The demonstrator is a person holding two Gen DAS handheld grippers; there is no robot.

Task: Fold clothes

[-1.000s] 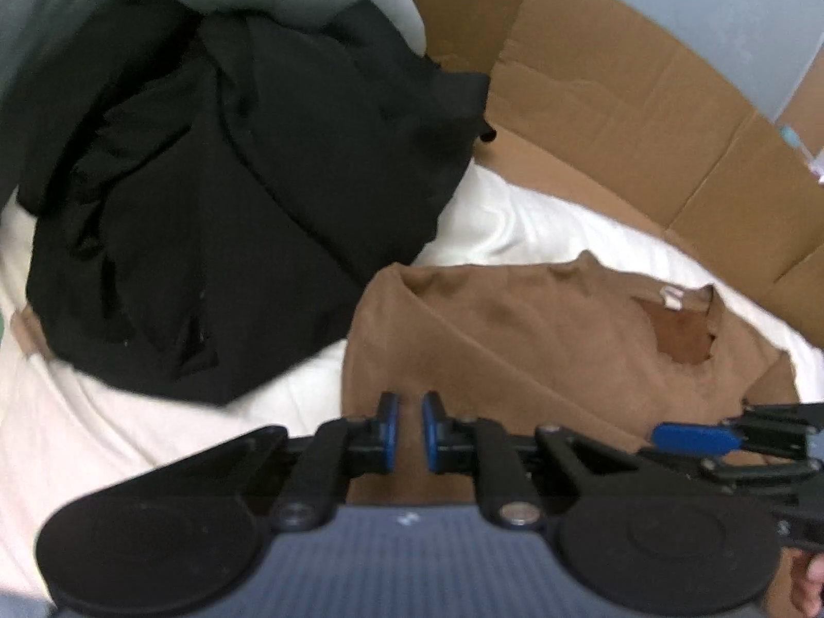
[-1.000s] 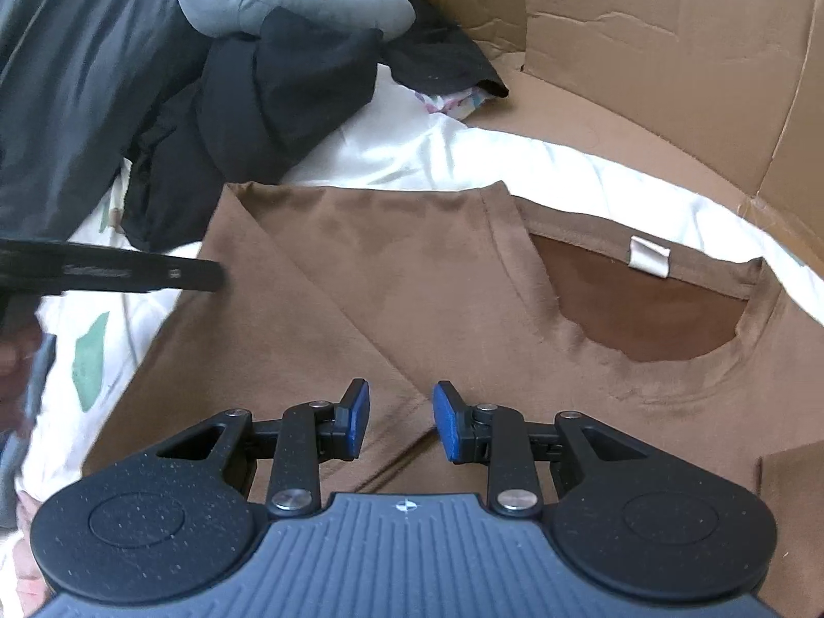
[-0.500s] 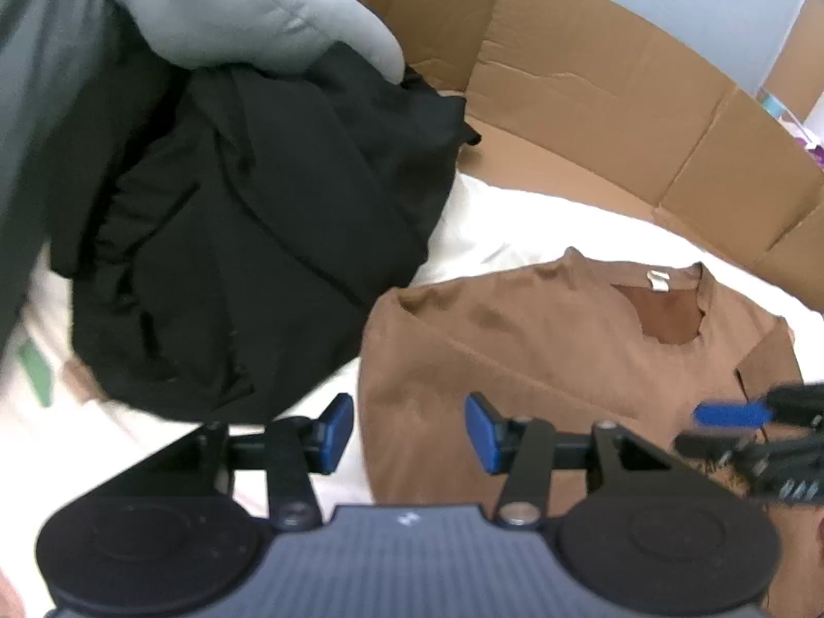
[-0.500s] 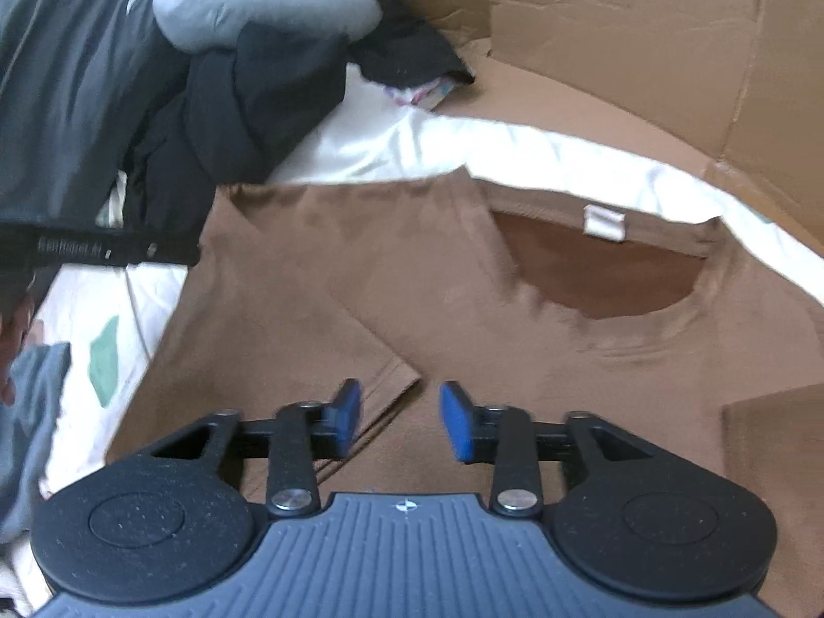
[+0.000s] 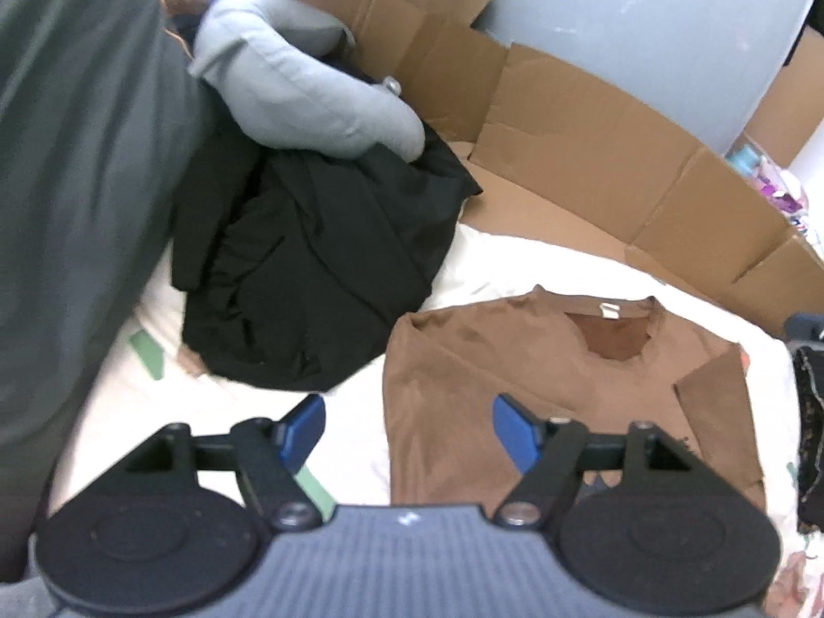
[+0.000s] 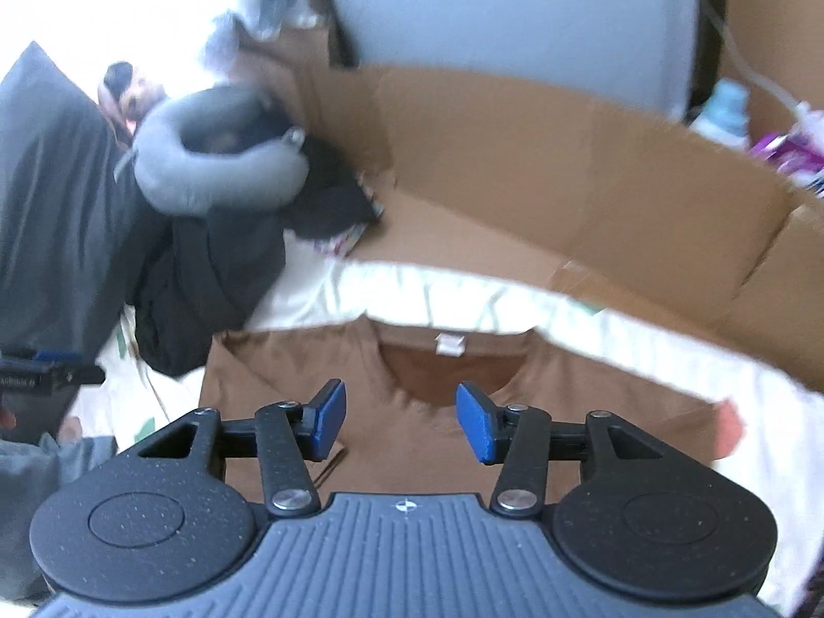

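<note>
On the white sheet [image 5: 515,262], in front of both grippers, lies the brown shirt [image 5: 515,355], spread flat with its collar at the far side and the neck label showing. Both sleeves are turned in over the body: the left one makes a diagonal flap in the right wrist view, and the right one lies as a flap at the right edge in the left wrist view. The left gripper [image 5: 408,431] hangs above the shirt's left edge with its jaws wide apart and nothing between them. The right gripper [image 6: 400,423] hangs over the chest, just near of the collar, jaws likewise apart and empty.

I judge the shirt light, soft and limp. It will sag and crease wherever it is unsupported, and the turned-in sleeves could slip open if it is lifted carelessly. Good holds are the near hem corners or the shoulders, pinching all layers together. A heap of black clothes [image 5: 319,268] lies to the far left, apart from the shirt.
</note>
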